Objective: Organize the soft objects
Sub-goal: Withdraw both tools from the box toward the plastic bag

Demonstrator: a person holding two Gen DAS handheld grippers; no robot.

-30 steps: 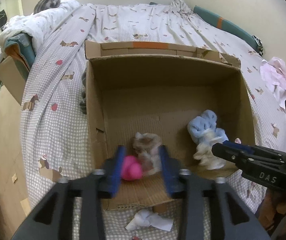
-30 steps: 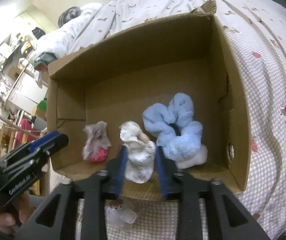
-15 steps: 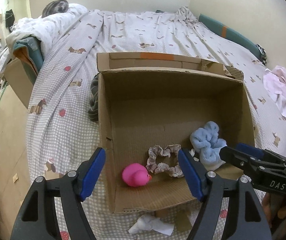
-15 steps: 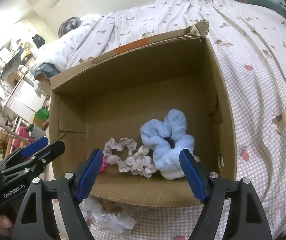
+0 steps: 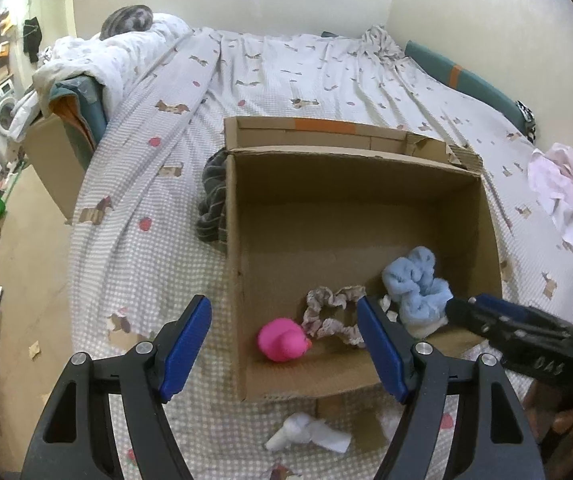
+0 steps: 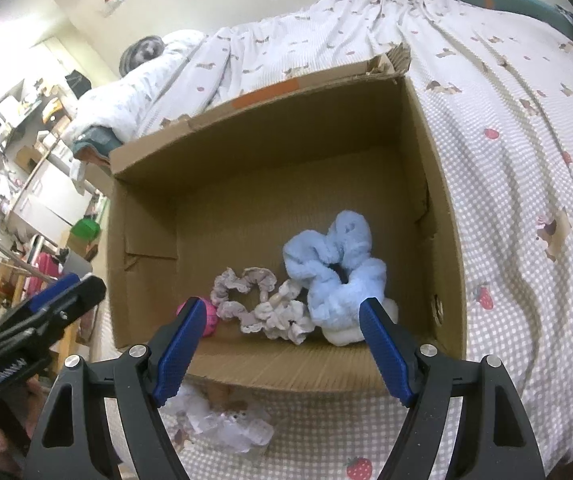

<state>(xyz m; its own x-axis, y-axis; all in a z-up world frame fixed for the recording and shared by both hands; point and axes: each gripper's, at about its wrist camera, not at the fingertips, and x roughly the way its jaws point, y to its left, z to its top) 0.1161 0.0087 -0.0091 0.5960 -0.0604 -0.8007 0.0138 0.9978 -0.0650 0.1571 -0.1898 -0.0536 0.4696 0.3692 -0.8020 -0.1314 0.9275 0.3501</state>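
An open cardboard box (image 5: 232, 240) (image 6: 442, 240) sits on the bed. On its floor near the front lie a pink rubber duck (image 5: 282, 338) (image 6: 208, 316), a pale frilly scrunchie (image 5: 328, 326) (image 6: 262, 278), a whitish scrunchie (image 6: 282, 318), and a fluffy blue scrunchie (image 5: 414, 284) (image 6: 338, 264) on top of a white soft piece (image 6: 342, 334). My left gripper (image 5: 282, 308) (image 6: 66, 292) hovers open over the box's front left corner, holding nothing. My right gripper (image 6: 282, 308) (image 5: 506, 320) stands open above the front edge, also holding nothing.
A white lacy piece (image 5: 306, 436) (image 6: 222, 420) lies on the bedspread just in front of the box. A dark striped cloth (image 5: 212, 204) is tucked against the box's left wall. Pale pink clothing (image 5: 562, 184) lies at far right. The bed's left edge drops to the floor.
Both grippers opened and let go of the scrunchies they pinched; these now lie spread on the box floor. The left gripper pulled back and up from the box.
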